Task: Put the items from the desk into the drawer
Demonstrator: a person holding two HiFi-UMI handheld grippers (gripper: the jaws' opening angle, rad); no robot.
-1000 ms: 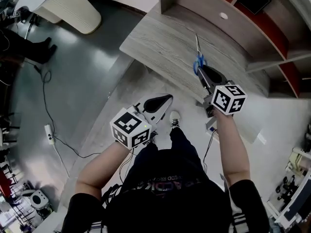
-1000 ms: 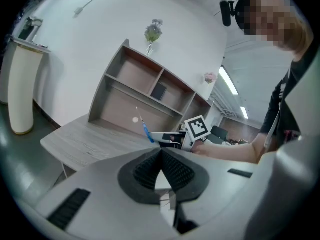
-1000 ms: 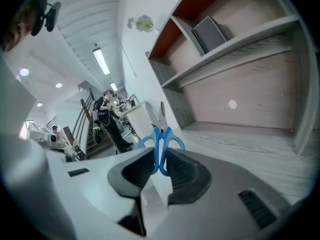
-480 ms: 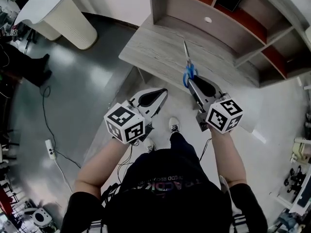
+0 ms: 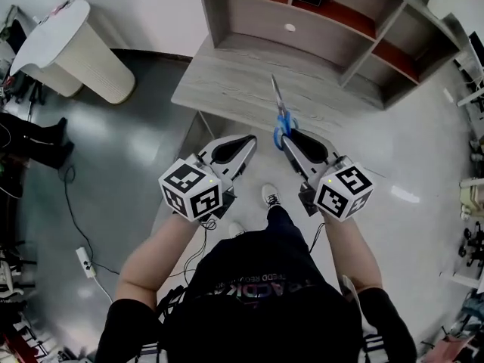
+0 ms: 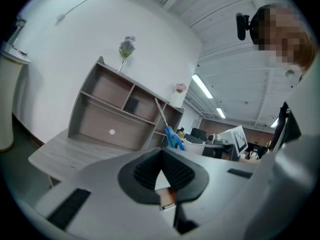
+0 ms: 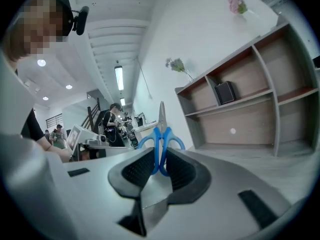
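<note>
Two grippers held at the near edge of the desk, with scissors in the right one.
On the left, the left gripper [image 5: 243, 142] hangs just off the near edge of the desk [image 5: 227, 82], its jaws pressed together with nothing between them. To its right, the right gripper [image 5: 290, 136] sits at that same edge and pinches the scissors [image 5: 278, 110] by their blue handles. The closed blades run past the jaw tips and out above the desk top, toward the shelf unit [image 5: 318, 23] at the desk's back. The scissors are held up off the desk.
</note>
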